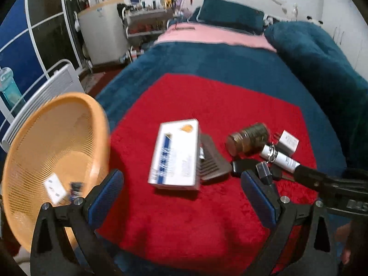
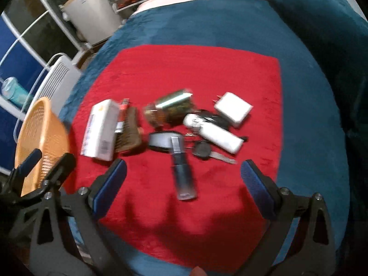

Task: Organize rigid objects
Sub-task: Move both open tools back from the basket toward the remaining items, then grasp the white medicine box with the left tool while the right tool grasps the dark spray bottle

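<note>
Lying on the red cloth point(image 2: 207, 69): white box point(image 2: 101, 130), long axis running away from the cameras, comb point(image 2: 130, 130) touching its right side

Orange basket point(image 1: 53, 158), left of the box, holds a small white item point(image 1: 54, 188); left gripper point(image 1: 181, 188) and right gripper point(image 2: 184, 179) both spread wide, gripping nothing

Background was a bed with a fuzzy teal blanket point(image 1: 230, 62), a pink sheet point(image 1: 214, 35) and a dark teal pillow point(image 1: 230, 15) near the top. Upper left had a white cylindrical washing machine point(image 1: 103, 34), plus a white slatted panel heater point(image 1: 57, 82) below it.
</note>
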Demonstrator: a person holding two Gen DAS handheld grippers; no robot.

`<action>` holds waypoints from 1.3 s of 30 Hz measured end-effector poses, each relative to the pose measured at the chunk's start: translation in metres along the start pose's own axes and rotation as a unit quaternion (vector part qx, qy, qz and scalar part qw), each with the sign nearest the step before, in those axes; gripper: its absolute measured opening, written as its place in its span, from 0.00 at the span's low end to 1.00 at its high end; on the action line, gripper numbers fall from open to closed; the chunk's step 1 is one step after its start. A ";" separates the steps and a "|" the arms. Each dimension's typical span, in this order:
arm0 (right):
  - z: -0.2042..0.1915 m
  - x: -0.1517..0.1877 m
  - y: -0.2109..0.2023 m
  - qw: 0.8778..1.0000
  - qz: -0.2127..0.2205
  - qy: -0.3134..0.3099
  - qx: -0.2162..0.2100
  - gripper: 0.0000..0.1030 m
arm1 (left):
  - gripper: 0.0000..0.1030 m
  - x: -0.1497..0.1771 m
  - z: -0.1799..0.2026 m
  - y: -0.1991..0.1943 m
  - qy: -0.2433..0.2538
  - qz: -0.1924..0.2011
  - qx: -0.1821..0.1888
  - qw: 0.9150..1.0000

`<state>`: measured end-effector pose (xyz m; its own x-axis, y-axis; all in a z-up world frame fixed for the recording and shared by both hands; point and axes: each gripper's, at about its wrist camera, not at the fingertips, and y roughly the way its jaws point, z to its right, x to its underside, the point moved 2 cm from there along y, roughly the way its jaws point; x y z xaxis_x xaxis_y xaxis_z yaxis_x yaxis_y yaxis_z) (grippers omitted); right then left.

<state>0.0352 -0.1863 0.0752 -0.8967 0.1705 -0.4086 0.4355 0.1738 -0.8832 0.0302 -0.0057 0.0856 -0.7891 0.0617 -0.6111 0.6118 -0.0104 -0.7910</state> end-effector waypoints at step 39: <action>0.020 0.014 0.049 0.999 -0.039 0.011 -0.011 0.95 | 0.69 0.018 -0.039 0.068 -0.158 -0.070 0.030 0.984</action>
<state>0.0421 -0.1949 0.0218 -0.9263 0.1768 -0.3326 0.3656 0.2086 -0.9071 0.0603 0.0336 0.0220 -0.8492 -0.2465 -0.4669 0.4987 -0.0842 -0.8627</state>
